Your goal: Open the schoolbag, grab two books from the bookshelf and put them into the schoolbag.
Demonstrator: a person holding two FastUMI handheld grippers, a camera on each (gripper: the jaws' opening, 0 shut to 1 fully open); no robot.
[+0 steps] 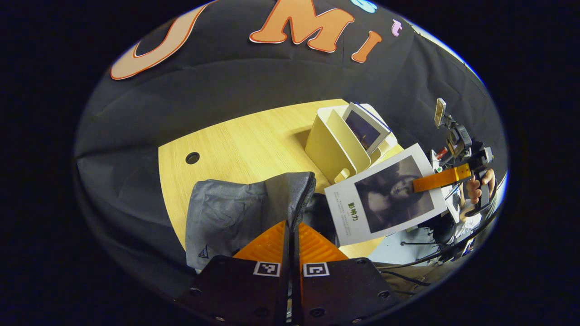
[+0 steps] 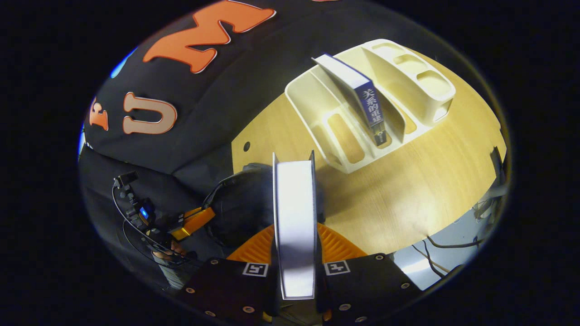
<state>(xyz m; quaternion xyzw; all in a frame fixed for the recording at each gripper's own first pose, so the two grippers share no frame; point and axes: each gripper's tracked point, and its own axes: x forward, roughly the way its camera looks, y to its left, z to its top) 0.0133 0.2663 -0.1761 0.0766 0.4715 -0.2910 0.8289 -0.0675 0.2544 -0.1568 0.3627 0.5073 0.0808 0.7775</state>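
The grey schoolbag [image 1: 235, 208] lies on the wooden table [image 1: 253, 140]. My left gripper [image 1: 292, 225] is shut on the bag's zipper edge, holding it up. In the right gripper view that gripper [image 2: 209, 213] sits at the dark bag's [image 2: 244, 203] left rim. My right gripper [image 2: 295, 225] is shut on a white-covered book [image 2: 294, 213], seen edge-on above the bag. From the left gripper view this book [image 1: 385, 199] hangs tilted, just right of the bag, in the right gripper [image 1: 417, 184]. A second book [image 2: 369, 106] with a blue spine leans in the cream bookshelf [image 2: 344, 127].
The bookshelf [image 1: 328, 149] stands at the table's far right side, behind the held book. A round cable hole [image 1: 192, 158] is in the tabletop at the left. Cables [image 2: 444, 244] hang off the table's near edge. A hand [image 1: 476, 188] holds the right gripper.
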